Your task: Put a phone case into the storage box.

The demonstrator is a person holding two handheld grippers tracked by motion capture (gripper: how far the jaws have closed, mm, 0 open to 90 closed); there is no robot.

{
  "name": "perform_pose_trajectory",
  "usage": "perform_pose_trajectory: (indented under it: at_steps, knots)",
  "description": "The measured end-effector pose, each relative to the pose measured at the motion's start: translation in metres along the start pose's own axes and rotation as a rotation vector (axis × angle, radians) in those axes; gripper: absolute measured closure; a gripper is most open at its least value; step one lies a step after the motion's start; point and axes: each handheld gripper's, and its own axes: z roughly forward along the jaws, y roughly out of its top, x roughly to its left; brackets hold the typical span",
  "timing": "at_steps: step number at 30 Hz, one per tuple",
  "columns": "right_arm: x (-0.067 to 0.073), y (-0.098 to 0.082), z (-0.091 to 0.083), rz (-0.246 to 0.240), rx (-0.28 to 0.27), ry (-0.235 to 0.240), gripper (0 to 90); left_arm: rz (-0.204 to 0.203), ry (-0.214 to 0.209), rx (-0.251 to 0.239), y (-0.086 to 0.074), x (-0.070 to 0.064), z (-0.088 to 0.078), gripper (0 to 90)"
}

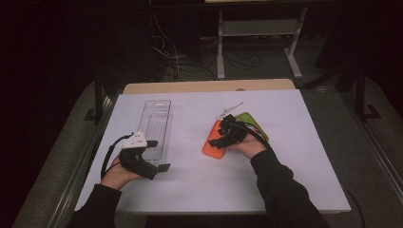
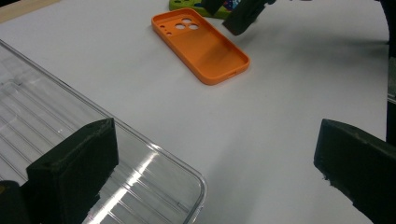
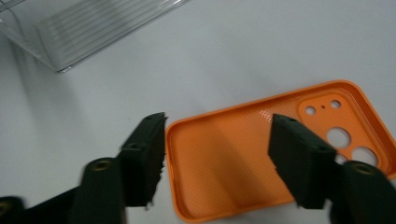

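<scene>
Running left to right across the white table (image 1: 285, 156).

Left gripper (image 1: 159, 154): held low in the person's left hand (image 1: 116, 175) at the near end of the tray. In the left gripper view its two black jaws stand wide apart, one over the tray's near corner, the other over bare table; nothing lies between them and nothing is gripped. It looks parked, probably waiting beside the container.

Clear plastic tray (image 1: 157, 124): long, narrow, ribbed floor, rounded corners, lying lengthwise away from the person. No item shows inside. Its place between the hands suggests it is the receiving bin.

Orange phone case (image 1: 212, 146): flat on the table right of the tray and well apart from it, open side up, camera cut-outs at one end. It lies where the right hand can reach it without crossing the tray.

Right gripper (image 1: 219, 138): held in the person's right hand (image 1: 249, 145), directly above the orange case. In the right gripper view the jaws stand partly open, one outside the case's long edge, the other over its inner floor, so that they straddle that side wall. The fingers (image 3: 147, 154) are not pressing on the rim; the case is not held.

Green phone case (image 1: 254, 124): partly hidden behind the right gripper, just beyond the orange one.

Small white item (image 1: 231, 108): thin, beyond the cases; kind cannot be told.
</scene>
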Motion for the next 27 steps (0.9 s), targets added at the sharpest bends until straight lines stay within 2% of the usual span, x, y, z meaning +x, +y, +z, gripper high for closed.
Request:
perform_pose_trajectory:
  at_steps: [4,5,6,7,9,10,15,21,27]
  knots:
    - [0.004,0.007,0.01,-0.017,0.022,0.002,49.3,-0.001,-0.002,-0.001,0.0,0.0,0.0,0.0]
    - [0.007,0.01,0.016,-0.021,0.035,0.006,55.0,0.0,-0.001,-0.003,0.0,0.0,0.0,0.0]
    - [0.007,0.01,0.016,-0.021,0.035,0.006,55.0,0.0,0.0,-0.004,0.0,0.001,0.0,0.0]
    - [0.01,0.013,0.022,-0.026,0.051,0.009,61.9,-0.001,0.0,-0.006,0.0,0.001,0.0,0.0]
    - [0.012,0.016,0.028,-0.043,0.07,0.018,68.4,-0.004,0.001,-0.007,0.0,0.001,0.0,0.0]
    - [0.012,0.016,0.028,-0.043,0.07,0.018,68.4,-0.004,0.0,-0.006,0.0,0.001,0.0,0.0]
    - [0.018,0.024,0.041,-0.05,0.103,0.033,80.9,-0.006,-0.002,-0.006,0.0,0.001,0.001,0.0]
    - [0.019,0.027,0.05,-0.052,0.126,0.052,87.2,-0.005,-0.002,-0.007,0.0,0.001,0.001,0.0]
    - [0.019,0.027,0.064,-0.062,0.163,0.063,88.3,-0.008,-0.006,-0.006,0.0,0.001,0.001,0.0]
